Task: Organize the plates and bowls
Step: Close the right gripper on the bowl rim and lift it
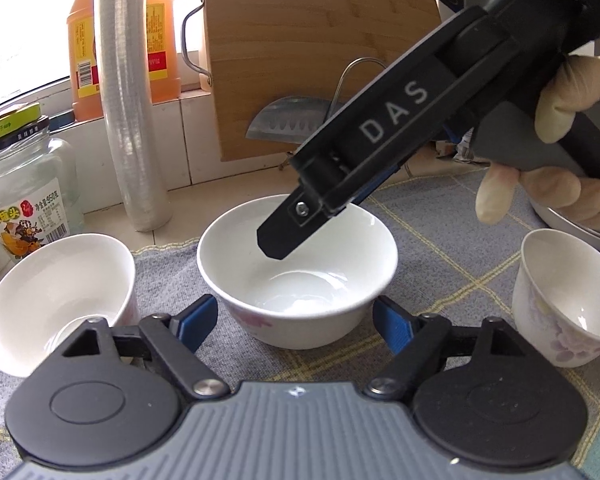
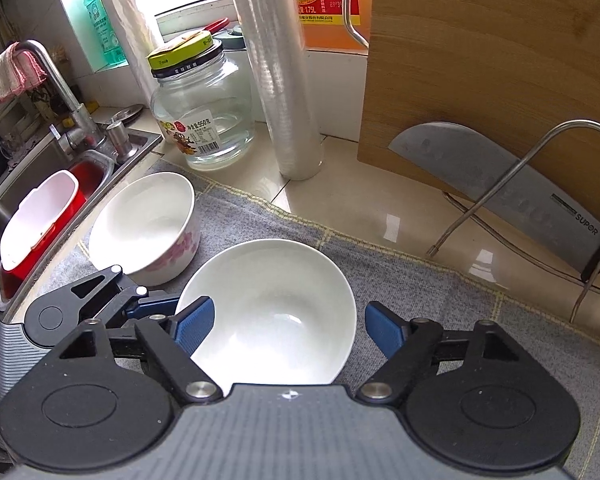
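Spread left fingers [image 1: 296,322] and right fingers [image 2: 288,330] both flanking white bowl [image 1: 298,270].

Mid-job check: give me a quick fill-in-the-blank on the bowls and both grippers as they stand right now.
1. The right gripper hangs over the ____ of three white bowls.
2. Both grippers have their jaws ____; the left gripper sits in front of the middle bowl.
3. The bowls stand on a grey ____.
4. Behind the mat, a knife blade leans against the wooden ____.

Missing: middle; open; mat; cutting board
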The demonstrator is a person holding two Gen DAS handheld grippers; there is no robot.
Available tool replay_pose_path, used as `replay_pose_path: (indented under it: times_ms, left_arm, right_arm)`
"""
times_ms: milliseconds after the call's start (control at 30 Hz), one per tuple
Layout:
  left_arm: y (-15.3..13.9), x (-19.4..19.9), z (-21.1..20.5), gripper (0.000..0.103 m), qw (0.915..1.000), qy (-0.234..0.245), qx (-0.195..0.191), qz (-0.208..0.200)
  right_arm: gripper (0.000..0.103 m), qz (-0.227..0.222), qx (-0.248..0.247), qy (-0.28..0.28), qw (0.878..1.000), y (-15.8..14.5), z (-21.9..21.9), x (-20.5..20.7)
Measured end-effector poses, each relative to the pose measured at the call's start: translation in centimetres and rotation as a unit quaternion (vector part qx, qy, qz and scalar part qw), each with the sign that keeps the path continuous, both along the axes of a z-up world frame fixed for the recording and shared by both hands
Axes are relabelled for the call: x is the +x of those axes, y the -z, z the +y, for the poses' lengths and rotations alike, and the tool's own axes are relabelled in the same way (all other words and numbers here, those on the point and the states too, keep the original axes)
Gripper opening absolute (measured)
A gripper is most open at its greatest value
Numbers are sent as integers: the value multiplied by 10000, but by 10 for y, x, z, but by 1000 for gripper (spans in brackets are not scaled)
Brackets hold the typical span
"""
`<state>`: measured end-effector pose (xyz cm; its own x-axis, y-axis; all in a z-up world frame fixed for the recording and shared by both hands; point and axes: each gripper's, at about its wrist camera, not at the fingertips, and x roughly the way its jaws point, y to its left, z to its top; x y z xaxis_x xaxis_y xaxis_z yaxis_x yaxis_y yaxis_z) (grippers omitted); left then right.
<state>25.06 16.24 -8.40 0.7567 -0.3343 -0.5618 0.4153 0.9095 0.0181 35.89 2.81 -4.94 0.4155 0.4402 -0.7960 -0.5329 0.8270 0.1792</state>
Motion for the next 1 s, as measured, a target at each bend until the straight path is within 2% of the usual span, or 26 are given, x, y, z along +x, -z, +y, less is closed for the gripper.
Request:
replay_pose_path:
  times_ms: [533, 1000]
  left_arm:
    - [-1, 1, 2, 84, 9999, 97, 21, -30]
    - [-7, 2, 1, 84, 9992, 317, 198, 171]
  right_arm:
    - [74, 209, 66, -98, 9997, 12, 7, 17]
    - [74, 209, 84, -34, 9997, 8, 4, 7]
